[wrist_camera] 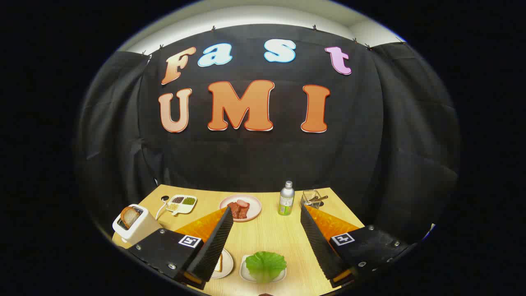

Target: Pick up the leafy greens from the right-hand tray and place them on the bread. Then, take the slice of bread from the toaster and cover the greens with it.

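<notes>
The gripper (266,218) is held above the wooden table (271,236) with its two fingers spread wide apart, and nothing is held between them. The leafy greens (266,265) are seen low down between the fingers, lying on a small white tray (245,274) near the front of the table.

All the other places are told from the greens. Just to the left of the greens, a plate (227,263) with a slice of bread (220,263) is seen (most of it is hidden behind the left finger). Farther left and a little back, a white toaster (135,225) stands by the table's corner, and a second slice of toast (130,216) sticks up out of its slot. A white cord (160,210) runs from the toaster toward the back.

Behind the greens, a pink plate (251,211) with pieces of red meat (239,209) is set. Back and to the left of the greens, a white divided dish (183,204) with dark and green bits is found. Back and to the right of the greens, a small bottle (286,199) stands upright, and beside it a little wire basket (311,199) is placed near the far corner.
</notes>
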`<state>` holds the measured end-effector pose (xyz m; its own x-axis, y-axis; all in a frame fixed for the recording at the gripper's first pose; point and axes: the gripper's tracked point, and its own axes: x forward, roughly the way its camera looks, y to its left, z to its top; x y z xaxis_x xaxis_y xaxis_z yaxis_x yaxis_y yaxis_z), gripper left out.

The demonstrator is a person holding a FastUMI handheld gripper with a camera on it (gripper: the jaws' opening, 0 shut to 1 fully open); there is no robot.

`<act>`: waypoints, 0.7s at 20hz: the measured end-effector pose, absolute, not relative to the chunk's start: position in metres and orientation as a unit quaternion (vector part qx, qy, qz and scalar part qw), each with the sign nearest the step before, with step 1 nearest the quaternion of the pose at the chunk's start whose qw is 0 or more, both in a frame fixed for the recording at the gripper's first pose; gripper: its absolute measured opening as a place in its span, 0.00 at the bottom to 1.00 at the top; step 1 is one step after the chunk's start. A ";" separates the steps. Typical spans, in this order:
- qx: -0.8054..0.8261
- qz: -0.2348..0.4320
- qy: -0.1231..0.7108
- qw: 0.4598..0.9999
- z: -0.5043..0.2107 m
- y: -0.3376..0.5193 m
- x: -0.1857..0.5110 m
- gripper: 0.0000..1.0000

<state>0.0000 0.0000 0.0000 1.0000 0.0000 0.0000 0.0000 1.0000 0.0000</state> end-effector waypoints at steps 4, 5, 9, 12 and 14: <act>0.005 -0.003 0.007 1.000 -0.003 -0.004 -0.002 0.99; 0.005 -0.002 0.004 1.000 -0.001 -0.004 -0.002 0.99; 0.003 -0.004 0.010 1.000 -0.007 -0.004 -0.001 0.99; -0.001 0.002 0.016 1.000 -0.011 0.001 0.002 0.99; -0.007 0.004 0.025 1.000 -0.015 0.003 0.004 0.99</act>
